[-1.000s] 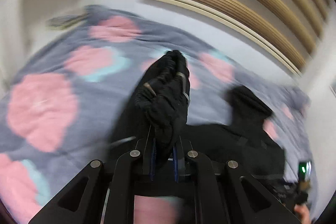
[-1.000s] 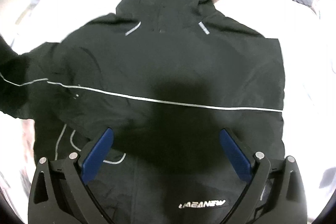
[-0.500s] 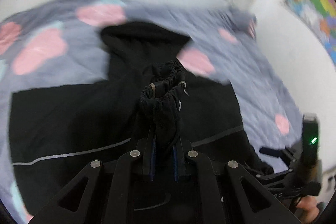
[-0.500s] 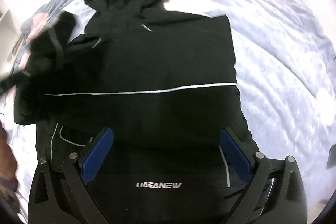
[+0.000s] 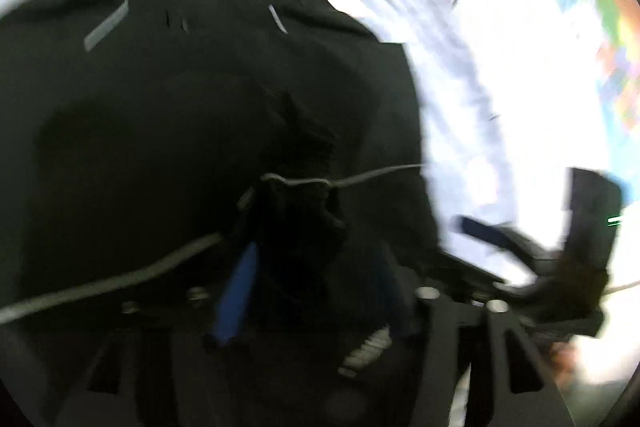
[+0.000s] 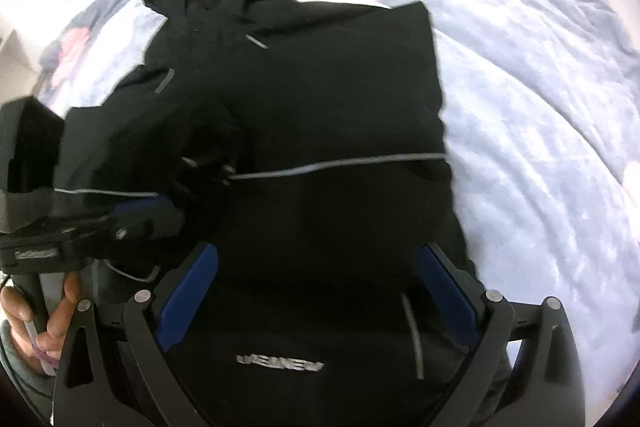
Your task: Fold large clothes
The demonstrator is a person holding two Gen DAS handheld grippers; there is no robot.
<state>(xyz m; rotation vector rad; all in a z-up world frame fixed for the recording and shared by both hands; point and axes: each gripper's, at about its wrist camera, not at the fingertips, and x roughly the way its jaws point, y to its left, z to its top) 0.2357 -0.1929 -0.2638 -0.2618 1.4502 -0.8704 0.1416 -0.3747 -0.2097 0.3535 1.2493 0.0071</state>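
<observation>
Across the grey quilted bedspread with pink blotches (image 6: pixel 540 107), the black hooded jacket with thin reflective piping (image 6: pixel 320 99) lies face up, hood away. A second ago the left gripper (image 5: pixel 312 267) held the bunched black sleeve cuff (image 5: pixel 300 211) out over bare bedding; now the cuff sits over the jacket's chest, and the blue fingers have parted somewhat around it (firm grip or release, I cannot tell). So one sleeve looks folded inward. The right gripper (image 6: pixel 316 291) hovers wide open above the hem, holding nothing.
</observation>
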